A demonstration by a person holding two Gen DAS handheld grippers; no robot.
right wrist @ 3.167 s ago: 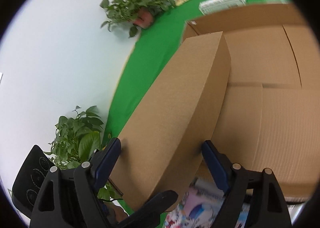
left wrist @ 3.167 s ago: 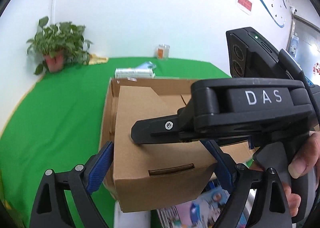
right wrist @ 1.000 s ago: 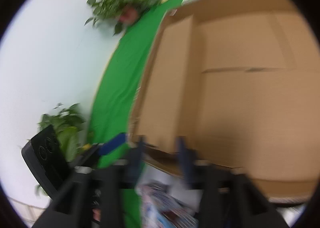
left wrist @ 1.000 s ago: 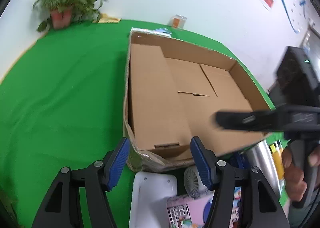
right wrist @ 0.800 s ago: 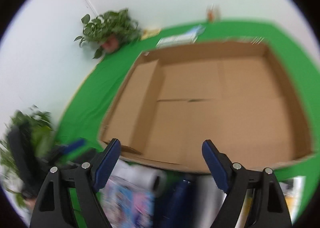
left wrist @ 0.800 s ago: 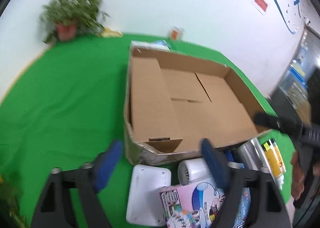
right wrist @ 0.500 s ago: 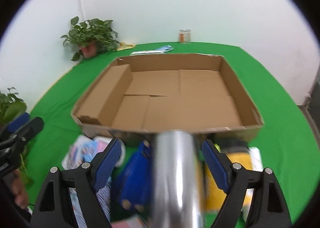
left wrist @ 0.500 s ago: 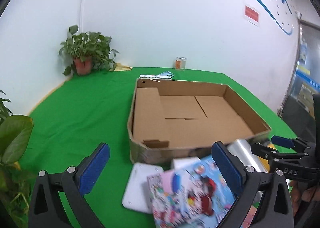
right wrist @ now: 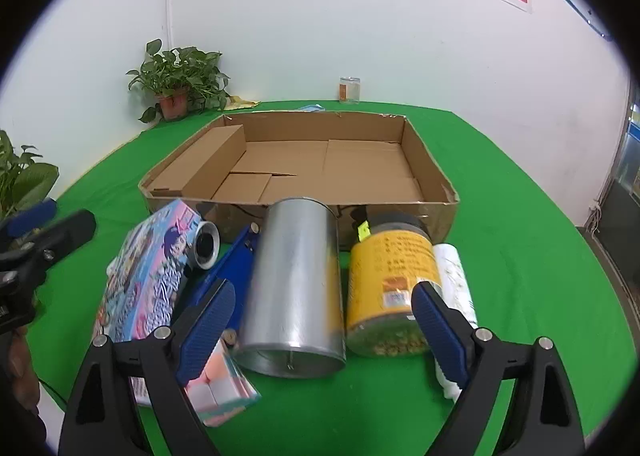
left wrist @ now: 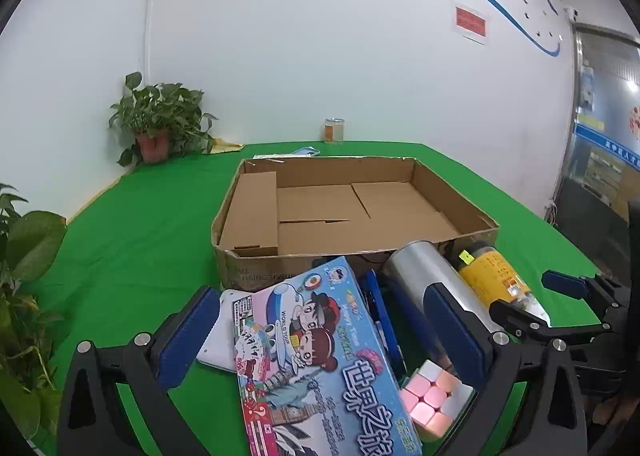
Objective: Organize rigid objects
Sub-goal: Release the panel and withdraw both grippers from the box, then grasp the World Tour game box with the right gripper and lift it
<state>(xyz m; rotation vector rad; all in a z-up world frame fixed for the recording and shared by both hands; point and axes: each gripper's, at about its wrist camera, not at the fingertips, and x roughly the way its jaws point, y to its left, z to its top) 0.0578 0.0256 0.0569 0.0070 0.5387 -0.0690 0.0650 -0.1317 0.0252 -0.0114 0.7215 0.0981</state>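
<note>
The left gripper (left wrist: 320, 330) stands fully spread, nothing pressed between its pads. The right gripper (right wrist: 322, 320) tilts downward, jaws opening, pads touching nothing.

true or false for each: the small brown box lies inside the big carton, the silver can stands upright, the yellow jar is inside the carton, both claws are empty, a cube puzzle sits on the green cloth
1. The small brown box lies inside the big carton, along its left wall. True.
2. The silver can stands upright. False: it lies on its side in front of the carton.
3. The yellow jar is inside the carton. False: it lies outside, on the green cloth, beside the can.
4. The left claw and right claw hold nothing. True: the right one's jaws are opening with nothing gripped.
5. A pink cube puzzle sits by the game box. True.
</note>
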